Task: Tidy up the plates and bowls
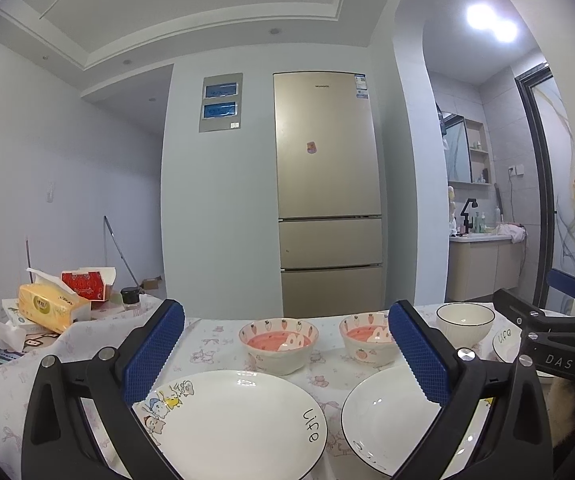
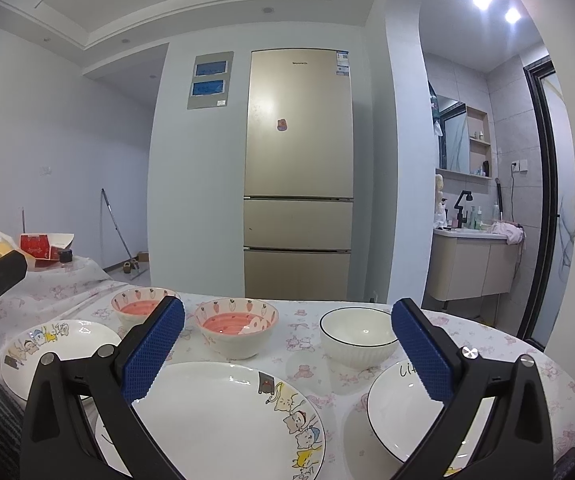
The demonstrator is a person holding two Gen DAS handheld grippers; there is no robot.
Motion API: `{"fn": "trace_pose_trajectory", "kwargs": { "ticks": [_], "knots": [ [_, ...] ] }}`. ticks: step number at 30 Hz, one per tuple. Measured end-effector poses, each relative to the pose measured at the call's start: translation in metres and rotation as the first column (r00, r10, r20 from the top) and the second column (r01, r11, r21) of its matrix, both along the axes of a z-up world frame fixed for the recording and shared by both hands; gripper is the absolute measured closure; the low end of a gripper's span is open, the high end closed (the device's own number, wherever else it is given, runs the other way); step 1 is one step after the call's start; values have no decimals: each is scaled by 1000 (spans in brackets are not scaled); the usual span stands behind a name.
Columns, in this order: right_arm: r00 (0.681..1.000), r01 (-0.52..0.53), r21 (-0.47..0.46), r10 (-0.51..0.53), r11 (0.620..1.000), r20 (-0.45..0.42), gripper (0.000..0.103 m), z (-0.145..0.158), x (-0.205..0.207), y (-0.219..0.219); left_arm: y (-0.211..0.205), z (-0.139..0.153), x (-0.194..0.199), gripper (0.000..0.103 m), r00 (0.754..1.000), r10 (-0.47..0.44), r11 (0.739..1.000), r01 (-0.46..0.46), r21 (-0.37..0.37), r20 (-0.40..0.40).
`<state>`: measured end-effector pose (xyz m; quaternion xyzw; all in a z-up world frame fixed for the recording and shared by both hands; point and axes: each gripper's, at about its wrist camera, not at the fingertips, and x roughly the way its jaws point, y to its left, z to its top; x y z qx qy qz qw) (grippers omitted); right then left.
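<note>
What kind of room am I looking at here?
Most likely a home dining area. A tall gold refrigerator stands by the wall, a table with a floral tablecloth holds plates and bowls, and an archway opens onto a bathroom vanity with a black faucet.

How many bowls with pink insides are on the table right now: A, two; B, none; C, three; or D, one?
A: two strawberry-patterned pink bowls, one and the other, stand side by side behind the plates, while the third bowl is plain white inside.

Left gripper point(image 1: 286, 350), right gripper point(image 2: 288, 350): fingers apart.
</note>
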<state>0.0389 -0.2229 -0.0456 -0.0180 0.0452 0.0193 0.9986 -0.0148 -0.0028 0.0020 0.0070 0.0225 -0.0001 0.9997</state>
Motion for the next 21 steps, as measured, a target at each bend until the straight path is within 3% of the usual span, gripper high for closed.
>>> {"fn": "trace_pose_trajectory", "kwargs": {
  "ticks": [8, 14, 17, 21],
  "knots": [
    [1000, 6, -7, -6, 1000, 16, 0, 0, -4, 2, -3, 1, -1, 0, 1000, 24, 1000, -24, 20, -4],
    [1000, -15, -5, 15, 1000, 15, 0, 1, -4, 2, 8, 3, 5, 0, 999, -3, 999, 2, -35, -33],
    [1000, -6, -13, 6, 1000, 29, 0, 7, -6, 3, 15, 15, 1, 0, 1000, 3, 998, -3, -58, -11],
    [999, -18, -62, 20, 998, 30, 0, 32, -11, 12, 17, 43, -10, 0, 999, 3, 1000, -2, -21, 34]
  ]
}}
